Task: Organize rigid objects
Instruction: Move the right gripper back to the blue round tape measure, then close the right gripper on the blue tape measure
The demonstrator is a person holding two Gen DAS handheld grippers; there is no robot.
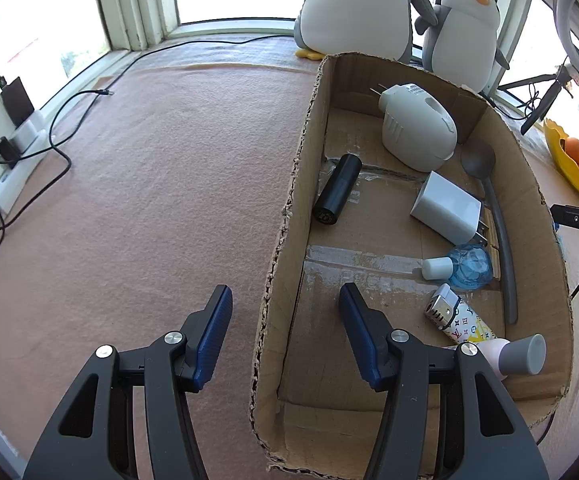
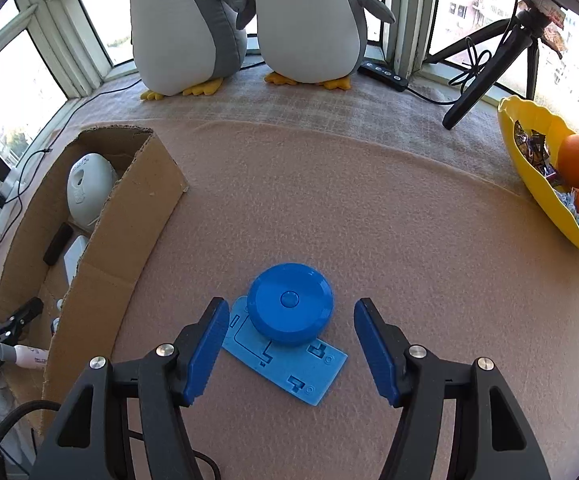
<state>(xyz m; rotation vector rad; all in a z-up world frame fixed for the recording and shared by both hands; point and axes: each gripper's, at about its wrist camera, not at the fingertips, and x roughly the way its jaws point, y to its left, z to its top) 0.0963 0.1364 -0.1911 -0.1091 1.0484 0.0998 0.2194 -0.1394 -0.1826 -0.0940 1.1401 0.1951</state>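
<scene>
Left wrist view: looking steeply down from close above the cardboard box (image 1: pixel 285 240) wall; right wrist view: looking steeply down at the blue disc (image 2: pixel 290 303) on the pink blanket (image 2: pixel 369 208), close; shared by both: box, two plush penguins (image 2: pixel 245 20), yellow bowl (image 2: pixel 529 184), tripod (image 2: pixel 485 64).

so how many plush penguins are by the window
2. The larger penguin sits on the sill beyond the cardboard box; the smaller penguin stands right beside it, at the box's far corner. Nothing suggests a hidden third.
</scene>
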